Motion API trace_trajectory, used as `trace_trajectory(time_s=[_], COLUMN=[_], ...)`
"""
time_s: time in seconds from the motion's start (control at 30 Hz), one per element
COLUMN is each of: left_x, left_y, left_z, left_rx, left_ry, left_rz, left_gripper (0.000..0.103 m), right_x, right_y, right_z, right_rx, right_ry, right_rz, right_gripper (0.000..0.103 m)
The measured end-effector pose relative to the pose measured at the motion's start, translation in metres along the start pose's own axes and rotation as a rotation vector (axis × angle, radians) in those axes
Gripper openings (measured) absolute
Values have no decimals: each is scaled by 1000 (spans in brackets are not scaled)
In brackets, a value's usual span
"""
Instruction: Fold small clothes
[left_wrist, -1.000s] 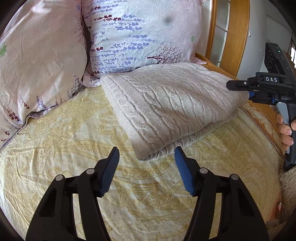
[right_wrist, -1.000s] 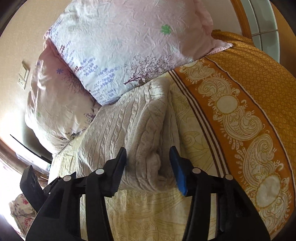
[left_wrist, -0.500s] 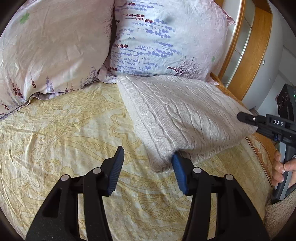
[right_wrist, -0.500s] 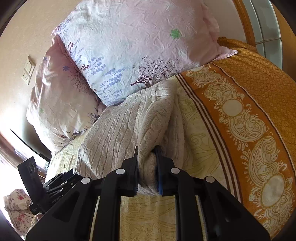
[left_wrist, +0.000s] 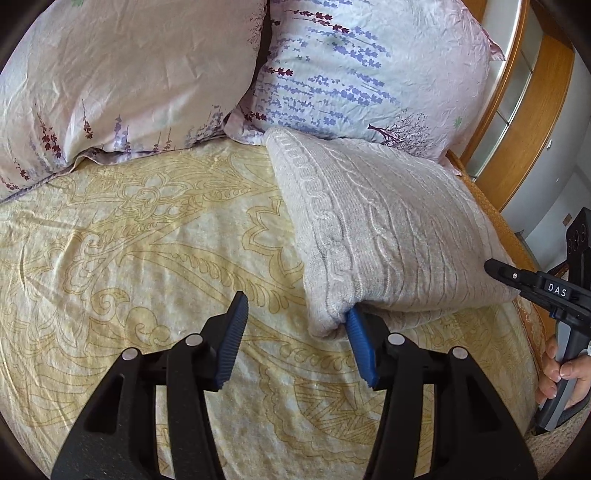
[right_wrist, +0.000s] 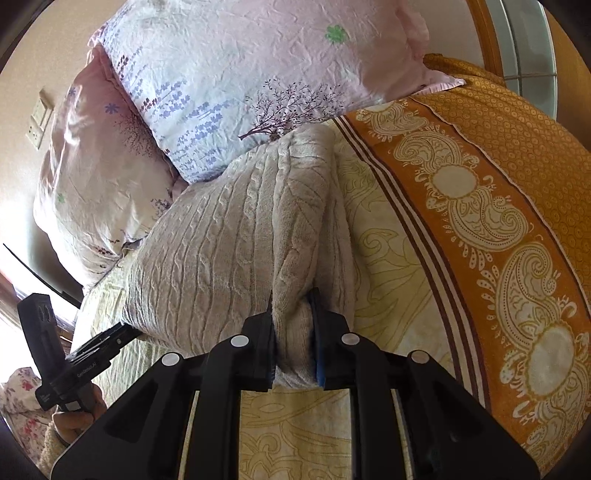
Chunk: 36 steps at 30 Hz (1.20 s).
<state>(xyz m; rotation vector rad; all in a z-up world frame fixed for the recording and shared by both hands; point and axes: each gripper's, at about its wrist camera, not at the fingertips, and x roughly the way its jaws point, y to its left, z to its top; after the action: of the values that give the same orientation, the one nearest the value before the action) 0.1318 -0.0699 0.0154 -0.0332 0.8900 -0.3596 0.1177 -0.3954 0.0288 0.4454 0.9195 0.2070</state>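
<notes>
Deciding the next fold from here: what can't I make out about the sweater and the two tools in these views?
- Left wrist view: the right tool's tips, hidden behind the sweater.
- Left wrist view: the left tool has one pad under the sweater's corner; how far under is hidden.
- Right wrist view: the left tool's tips, covered by the knit.
- Both views: sleeves, neckline and underside, folded out of sight.
</notes>
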Motion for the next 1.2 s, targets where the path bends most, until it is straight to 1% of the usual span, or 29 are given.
trace_trajectory(time_s=[0.07, 0.17, 0.27, 0.47, 0.67, 0.8, 0.87, 0.93, 0.97, 1.0, 1.07, 1.13, 1.17, 1.2], left_x=[0, -1, -6, -8, -11, -14, -17, -23, -27, -32, -43, -52, -54, -55], left_y=[-6, -22, -30, -26, -26, -22, -17, -7, 0, 10, 33, 55, 63, 69], left_z=[0, -3, -4, -4, -6, -7, -9, -10, -10, -9, -3, 9, 16, 23], left_rx=[45, 159, 220, 220, 229, 233, 227, 219, 211, 196, 132, 33, -24, -81], left_ry=[-12, -40, -60, -54, -53, -50, -33, -9, -2, 1, 1, -4, -3, -7], left_rz=[51, 141, 182, 192, 197, 195, 180, 171, 180, 191, 187, 123, 73, 8], left_gripper=[57, 57, 57, 64, 64, 67, 67, 67, 67, 67, 67, 68, 70, 75], right_x=[1, 3, 3, 1, 0, -1, -2, -6, -11, -16, -27, -33, -33, -32], right_y=[3, 7, 10, 8, 11, 8, 7, 3, -1, -7, -16, -26, -29, -29], right_z=[0, -1, -2, -2, -2, -2, 0, 3, 5, 9, 17, 28, 33, 38], right_rx=[-25, -61, -88, -82, -104, -98, -100, -98, -90, -78, -52, 4, 30, 46], right_ry=[-1, 0, -7, -3, 6, 18, 31, 47, 48, 40, 4, -10, -12, -11], right_rz=[-26, -56, -81, -75, -90, -75, -69, -65, -68, -89, -127, -99, -81, -59], right_gripper=[16, 16, 16, 17, 17, 17, 18, 22, 29, 43, 55, 57, 57, 61])
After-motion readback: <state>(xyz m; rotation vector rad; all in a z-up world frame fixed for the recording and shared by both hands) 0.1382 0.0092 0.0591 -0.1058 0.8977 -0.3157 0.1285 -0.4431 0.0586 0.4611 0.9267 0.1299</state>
